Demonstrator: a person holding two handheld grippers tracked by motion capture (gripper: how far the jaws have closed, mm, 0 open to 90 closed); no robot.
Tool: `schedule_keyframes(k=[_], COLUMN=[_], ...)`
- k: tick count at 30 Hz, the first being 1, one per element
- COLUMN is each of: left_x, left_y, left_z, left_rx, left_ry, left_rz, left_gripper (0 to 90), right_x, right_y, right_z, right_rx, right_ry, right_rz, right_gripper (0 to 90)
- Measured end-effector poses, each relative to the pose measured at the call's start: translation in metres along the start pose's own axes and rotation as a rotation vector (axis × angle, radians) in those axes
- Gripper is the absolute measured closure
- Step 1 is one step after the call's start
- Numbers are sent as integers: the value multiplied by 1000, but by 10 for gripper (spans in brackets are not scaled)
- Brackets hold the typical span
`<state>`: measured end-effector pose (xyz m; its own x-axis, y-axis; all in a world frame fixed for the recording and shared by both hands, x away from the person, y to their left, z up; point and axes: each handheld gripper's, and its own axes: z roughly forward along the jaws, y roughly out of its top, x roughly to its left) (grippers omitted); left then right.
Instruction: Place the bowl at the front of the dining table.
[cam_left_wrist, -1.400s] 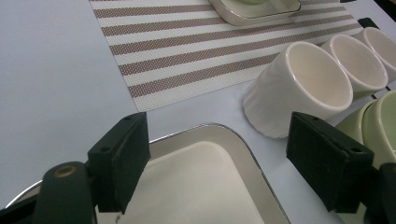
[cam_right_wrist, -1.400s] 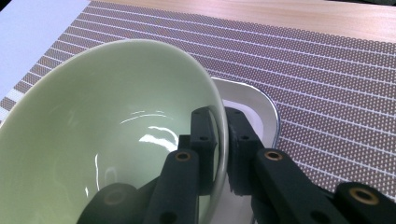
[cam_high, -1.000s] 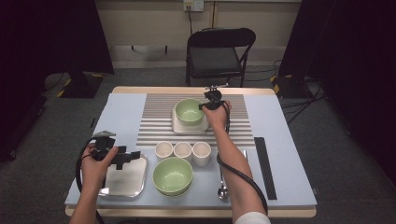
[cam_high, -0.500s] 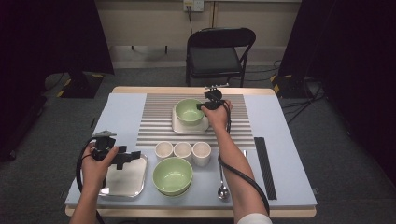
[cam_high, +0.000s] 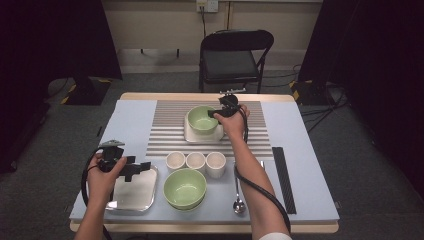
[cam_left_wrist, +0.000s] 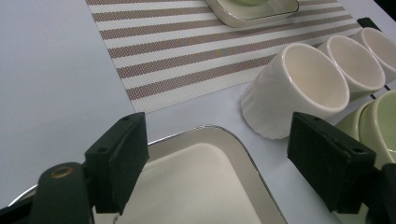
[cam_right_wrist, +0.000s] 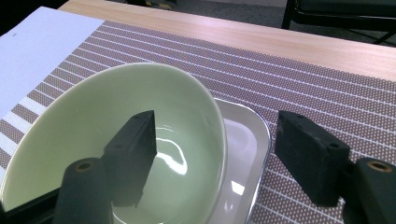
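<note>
A green bowl (cam_high: 201, 119) sits on a white square plate (cam_high: 190, 135) at the back of the striped mat. My right gripper (cam_high: 219, 114) is open at its right rim. In the right gripper view the bowl's rim (cam_right_wrist: 219, 121) runs between the jaws, one jaw inside the bowl (cam_right_wrist: 116, 154) and the other outside over the plate (cam_right_wrist: 247, 140); the right gripper (cam_right_wrist: 215, 128) is not closed on the rim. My left gripper (cam_high: 141, 168) hangs open just above the metal tray (cam_high: 131, 197), whose far corner (cam_left_wrist: 219, 140) lies between the jaws of the left gripper (cam_left_wrist: 215, 137), which hold nothing.
Three white cups (cam_high: 195, 161) stand in a row at the mat's front edge, the nearest cup (cam_left_wrist: 299, 84) just beyond the tray. A second green bowl (cam_high: 185, 187) is front centre, with a spoon (cam_high: 238, 200) and a black strip (cam_high: 283, 175) to its right. A folding chair (cam_high: 235, 55) stands behind the table.
</note>
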<state>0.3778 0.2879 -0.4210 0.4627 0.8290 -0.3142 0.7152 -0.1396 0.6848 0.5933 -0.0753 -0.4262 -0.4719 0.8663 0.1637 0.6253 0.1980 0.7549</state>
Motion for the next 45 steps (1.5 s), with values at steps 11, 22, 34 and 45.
schedule_keyframes(k=[11, 22, 34, 45], left_x=[-1, -2, -2, -4], left_y=[1, 2, 2, 3], left_z=[-1, -1, -1, 3], left_rx=[-17, -35, -33, -32], left_ry=[9, 5, 8, -13], left_rz=[-14, -6, 20, 34], left_gripper=[189, 181, 180, 178], right_x=[4, 5, 3, -2], right_y=[0, 1, -3, -6], right_z=[-3, -10, -19, -27], right_rx=[23, 2, 4, 22], right_ry=[-8, -19, 14, 19], right_rz=[-21, -20, -12, -19], right_gripper=[218, 183, 169, 163])
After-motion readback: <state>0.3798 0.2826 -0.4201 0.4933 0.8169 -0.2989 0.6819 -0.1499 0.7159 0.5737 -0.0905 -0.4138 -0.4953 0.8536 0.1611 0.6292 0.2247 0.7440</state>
